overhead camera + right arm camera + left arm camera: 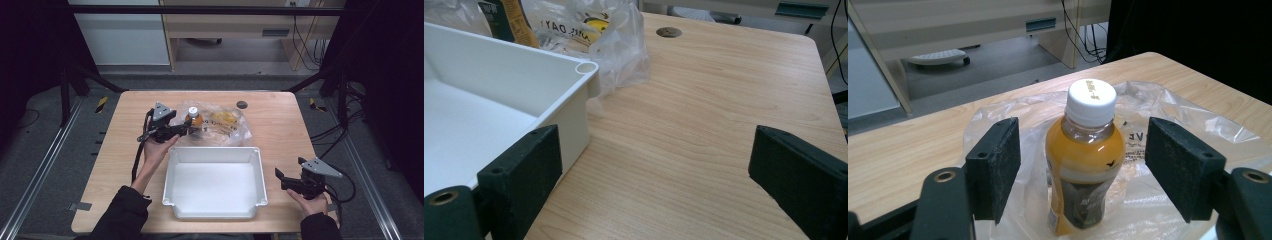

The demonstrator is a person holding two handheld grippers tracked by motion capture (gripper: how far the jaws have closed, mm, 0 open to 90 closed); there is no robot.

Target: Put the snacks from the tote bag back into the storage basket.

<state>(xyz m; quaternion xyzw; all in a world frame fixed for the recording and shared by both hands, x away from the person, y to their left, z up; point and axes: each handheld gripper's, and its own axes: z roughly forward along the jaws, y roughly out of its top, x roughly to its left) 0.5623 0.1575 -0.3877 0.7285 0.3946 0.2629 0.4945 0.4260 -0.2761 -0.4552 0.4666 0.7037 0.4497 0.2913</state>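
Note:
An orange juice bottle [194, 118] [1085, 160] with a white cap stands upright on a clear plastic bag [227, 125] [1168, 115] at the back of the table. My left gripper [186, 127] [1083, 170] is open, its jaws on either side of the bottle without touching it. A white tray [215, 201] [549, 80] sits empty at the front middle. My right gripper [280, 179] [654, 175] is open over bare wood just right of the tray's corner. In the right gripper view the bag [614, 35] lies beyond the tray.
The wooden table [280, 125] has a round cable hole [242, 104] [669, 32] at the back. Yellow items [225, 118] lie inside the bag. Floor, rails and cabinets surround the table.

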